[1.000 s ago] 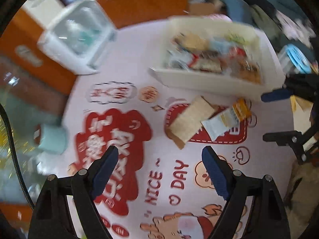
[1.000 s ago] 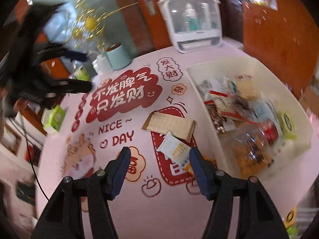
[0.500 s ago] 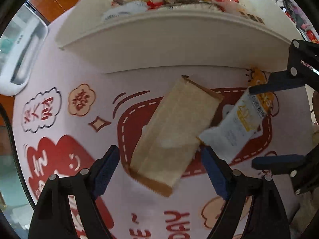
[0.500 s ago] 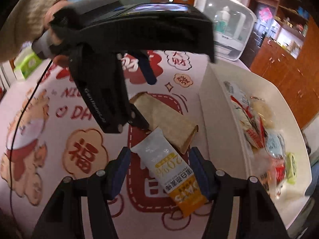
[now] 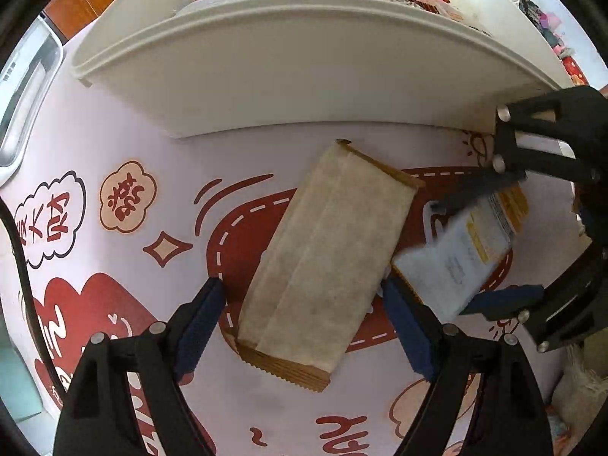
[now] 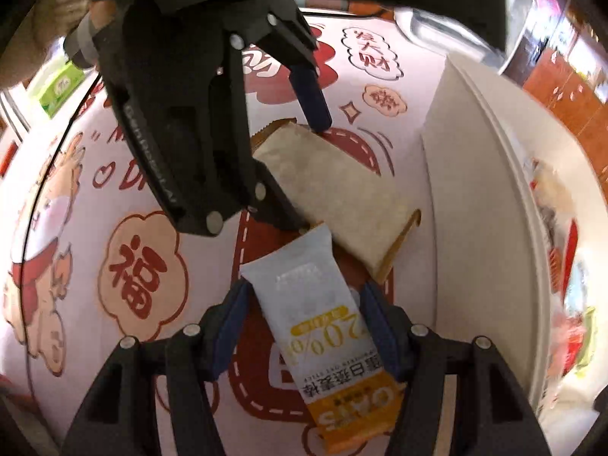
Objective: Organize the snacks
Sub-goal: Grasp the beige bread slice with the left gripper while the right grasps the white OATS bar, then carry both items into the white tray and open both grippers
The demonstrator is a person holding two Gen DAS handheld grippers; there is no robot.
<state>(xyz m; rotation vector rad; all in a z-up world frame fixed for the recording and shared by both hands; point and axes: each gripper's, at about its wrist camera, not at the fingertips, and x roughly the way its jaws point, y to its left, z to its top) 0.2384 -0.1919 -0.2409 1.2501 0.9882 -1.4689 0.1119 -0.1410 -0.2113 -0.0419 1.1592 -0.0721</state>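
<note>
A tan paper-wrapped snack pack (image 5: 326, 262) lies on the printed tablecloth, also seen in the right wrist view (image 6: 334, 193). My left gripper (image 5: 304, 315) is open, its blue fingers on either side of the pack's near end. A white and orange oat bar (image 6: 323, 323) lies beside it, its corner over the tan pack; it also shows in the left wrist view (image 5: 463, 250). My right gripper (image 6: 304, 326) is open, its fingers straddling the oat bar. The white snack bin (image 5: 304, 64) stands just behind, full of packets.
A clear-lidded white container (image 5: 22, 87) sits at the far left. A green box (image 6: 60, 87) lies at the table's far left in the right wrist view. The left gripper's black body (image 6: 178, 114) hangs close above the tan pack.
Both grippers have dropped down close to the table. The left now straddles the tan pack and the right straddles the oat bar. Both stay open.
</note>
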